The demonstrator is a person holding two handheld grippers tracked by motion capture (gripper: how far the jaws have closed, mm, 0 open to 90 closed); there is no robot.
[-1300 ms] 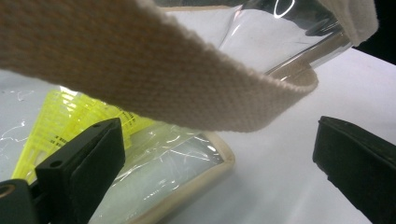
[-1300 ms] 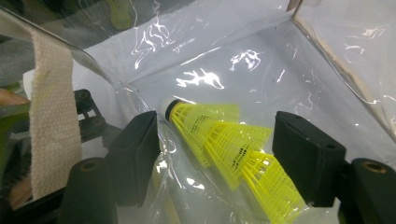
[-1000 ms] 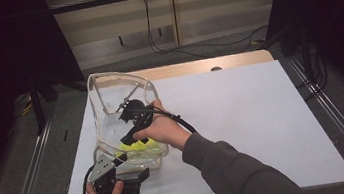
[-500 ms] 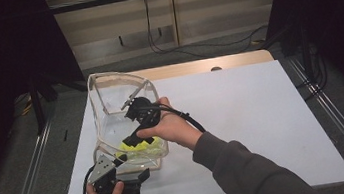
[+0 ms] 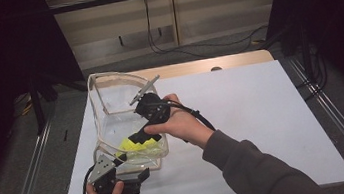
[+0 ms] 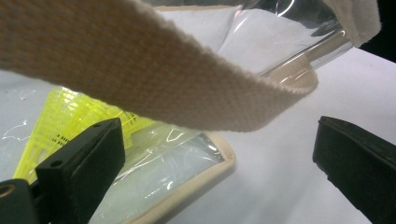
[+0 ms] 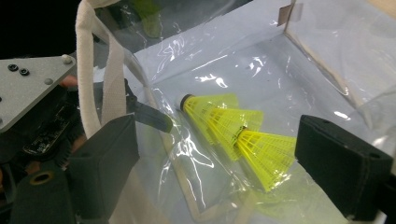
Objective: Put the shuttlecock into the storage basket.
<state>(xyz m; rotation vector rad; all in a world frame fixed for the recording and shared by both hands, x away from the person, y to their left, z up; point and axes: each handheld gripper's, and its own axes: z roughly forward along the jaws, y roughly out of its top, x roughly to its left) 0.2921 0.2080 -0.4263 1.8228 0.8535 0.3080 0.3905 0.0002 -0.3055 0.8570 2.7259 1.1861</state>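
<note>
A clear plastic bag (image 5: pixel 112 117) with beige trim lies open on the white table (image 5: pixel 263 115). A nested stack of yellow shuttlecocks (image 5: pixel 133 143) rests inside it, near its front end. My right gripper (image 5: pixel 142 133) reaches into the bag. In the right gripper view it (image 7: pixel 219 140) is open, with the shuttlecocks (image 7: pixel 233 130) lying between and just beyond its jaws, untouched. My left gripper (image 5: pixel 138 179) sits at the bag's front edge, open (image 6: pixel 217 140). A beige strap (image 6: pixel 140 70) crosses above its jaws, and the shuttlecocks (image 6: pixel 65 116) show through the plastic at the left.
Bare table (image 5: pixel 278 153) stretches to the right of the bag. Metal rails (image 5: pixel 334 116) run along both sides of the table. Cables (image 5: pixel 179 50) lie on the floor beyond the far edge. The left gripper's grey plate (image 7: pixel 32 84) is close to my right jaws.
My right hand and gripper have shifted slightly to the right inside the bag. The shuttlecocks, the bag and the left gripper stay where they were.
</note>
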